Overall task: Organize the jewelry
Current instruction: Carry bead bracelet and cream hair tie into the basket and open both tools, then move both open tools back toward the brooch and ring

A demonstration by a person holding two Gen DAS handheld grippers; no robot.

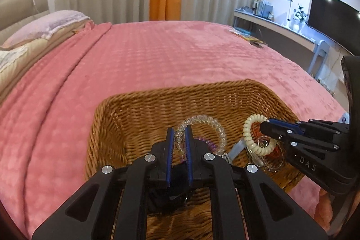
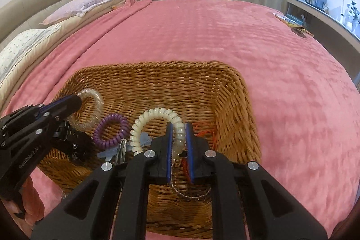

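Note:
A wicker basket [image 1: 180,91] [image 2: 157,65] sits on a pink bedspread and holds the jewelry. My left gripper [image 1: 179,128] [image 2: 77,100] is shut on a clear spiral bracelet [image 1: 209,122] [image 2: 95,96] over the basket's left side. My right gripper [image 2: 179,125] [image 1: 264,126] is shut on a cream spiral bracelet [image 2: 155,115] [image 1: 248,127] over the middle right. Beneath them lie a purple spiral bracelet [image 2: 111,129], a pale blue clip [image 2: 110,153], an orange cord [image 2: 203,134], a fine chain [image 2: 191,196] and a black object [image 2: 77,146].
The pink bedspread [image 1: 157,55] spreads wide around the basket. Pillows [image 2: 85,3] and a headboard are at the far left. Small items [image 2: 292,24] lie at the bed's far right corner. A desk with a dark monitor [image 1: 330,15] stands at the right.

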